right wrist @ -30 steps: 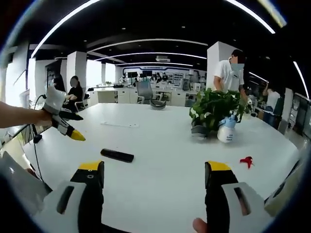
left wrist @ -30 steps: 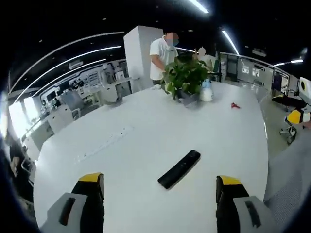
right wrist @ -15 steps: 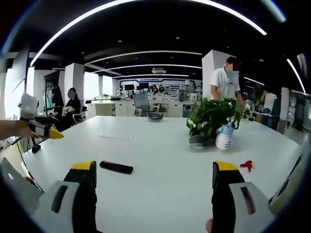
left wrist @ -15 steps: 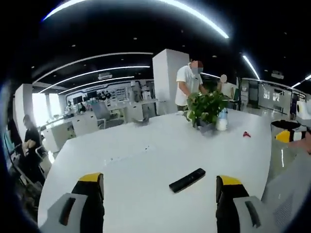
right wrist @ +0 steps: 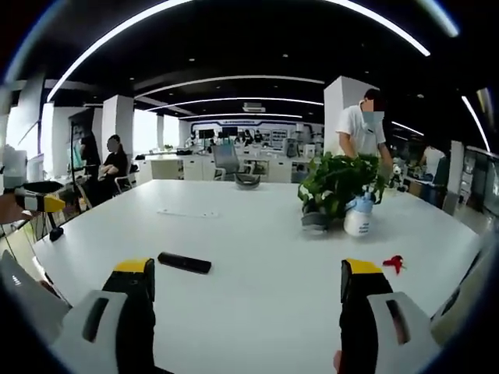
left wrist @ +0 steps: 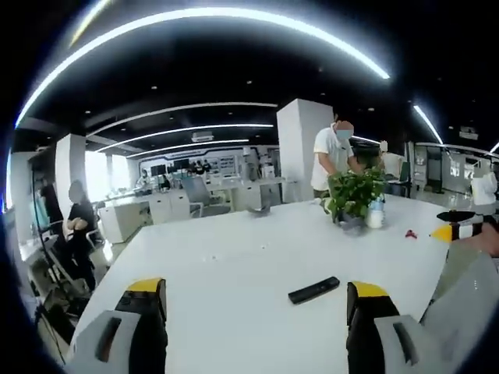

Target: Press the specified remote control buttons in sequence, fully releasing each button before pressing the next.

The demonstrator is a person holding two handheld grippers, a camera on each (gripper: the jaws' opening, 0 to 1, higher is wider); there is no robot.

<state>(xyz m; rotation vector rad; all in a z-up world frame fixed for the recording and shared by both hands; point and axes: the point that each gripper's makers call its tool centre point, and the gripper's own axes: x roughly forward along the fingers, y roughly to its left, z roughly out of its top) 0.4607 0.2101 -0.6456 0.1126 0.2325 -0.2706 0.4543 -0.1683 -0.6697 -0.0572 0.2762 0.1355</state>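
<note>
Two yellow-tipped jaws are seen rising from the bottom of each view, set wide apart with nothing between them: the left gripper (left wrist: pixel 256 300) and the right gripper (right wrist: pixel 246 280) are both released and held level above the near part of the white table (left wrist: pixel 234 269).

Just beyond the jaws, the black remote control (left wrist: pixel 313 290) is found lying flat on the table, at lower centre-right of the left gripper view; in the right gripper view the remote control (right wrist: pixel 184 262) is placed at lower left, beyond the left jaw. Neither gripper is touching it.

Bare tabletop is left all around the remote, with wide open room toward the table's middle. A small red object (right wrist: pixel 393 263) is seen at the right of the right gripper view, near the table's right edge (right wrist: pixel 460 257).

Farther back, a potted plant (right wrist: pixel 334 185) is set in a dark pot, and a white spray bottle (right wrist: pixel 359 217) is stood just beside it; what the bottle holds cannot be told.

At the far left of the right gripper view, the other gripper's yellow tip is seen, held out past the table's left edge. Beyond the table, a person in a white shirt (right wrist: pixel 360 128) is seen standing behind the plant, and a seated person (right wrist: pixel 111 165) is seen at the left.
</note>
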